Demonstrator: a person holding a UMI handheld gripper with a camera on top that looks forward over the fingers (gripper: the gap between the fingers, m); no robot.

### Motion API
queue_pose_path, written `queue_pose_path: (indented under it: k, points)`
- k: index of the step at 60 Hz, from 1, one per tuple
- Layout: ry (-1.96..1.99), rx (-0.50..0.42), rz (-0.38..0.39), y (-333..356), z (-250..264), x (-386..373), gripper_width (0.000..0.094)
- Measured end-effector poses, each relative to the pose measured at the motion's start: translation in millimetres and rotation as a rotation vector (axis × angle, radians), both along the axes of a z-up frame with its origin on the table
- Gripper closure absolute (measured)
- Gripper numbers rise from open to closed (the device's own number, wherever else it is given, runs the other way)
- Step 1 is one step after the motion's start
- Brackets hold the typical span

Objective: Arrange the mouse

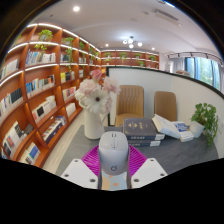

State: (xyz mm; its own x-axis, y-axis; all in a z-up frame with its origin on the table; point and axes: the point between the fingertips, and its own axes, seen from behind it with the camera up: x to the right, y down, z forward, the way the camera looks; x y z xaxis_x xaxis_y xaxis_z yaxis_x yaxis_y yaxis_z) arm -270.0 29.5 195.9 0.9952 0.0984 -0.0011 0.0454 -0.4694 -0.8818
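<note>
A white computer mouse [113,153] sits between my gripper's two fingers, its scroll wheel facing up. The magenta pads [96,158] press on both of its sides. My gripper [113,165] is shut on the mouse and holds it raised above the grey table [190,150]. The mouse's rear end is hidden by the gripper body.
A white vase of pink and white flowers [95,105] stands beyond the fingers to the left. A stack of books [140,128] and an open book [175,127] lie on the table to the right. Two chairs [130,102], a potted plant [207,117] and bookshelves [40,85] stand further off.
</note>
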Motion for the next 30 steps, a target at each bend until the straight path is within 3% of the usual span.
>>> queue_pose_path:
  k: [16, 28, 30]
  points:
    - [-0.005, -0.237, -0.007, -46.3, -150.9, -49.7, 0.0609]
    - [0.002, -0.308, -0.029, -70.8, -208.6, -50.4, 0.0576]
    - [0.004, -0.281, -0.032, -69.9, -207.2, -51.0, 0.0575]
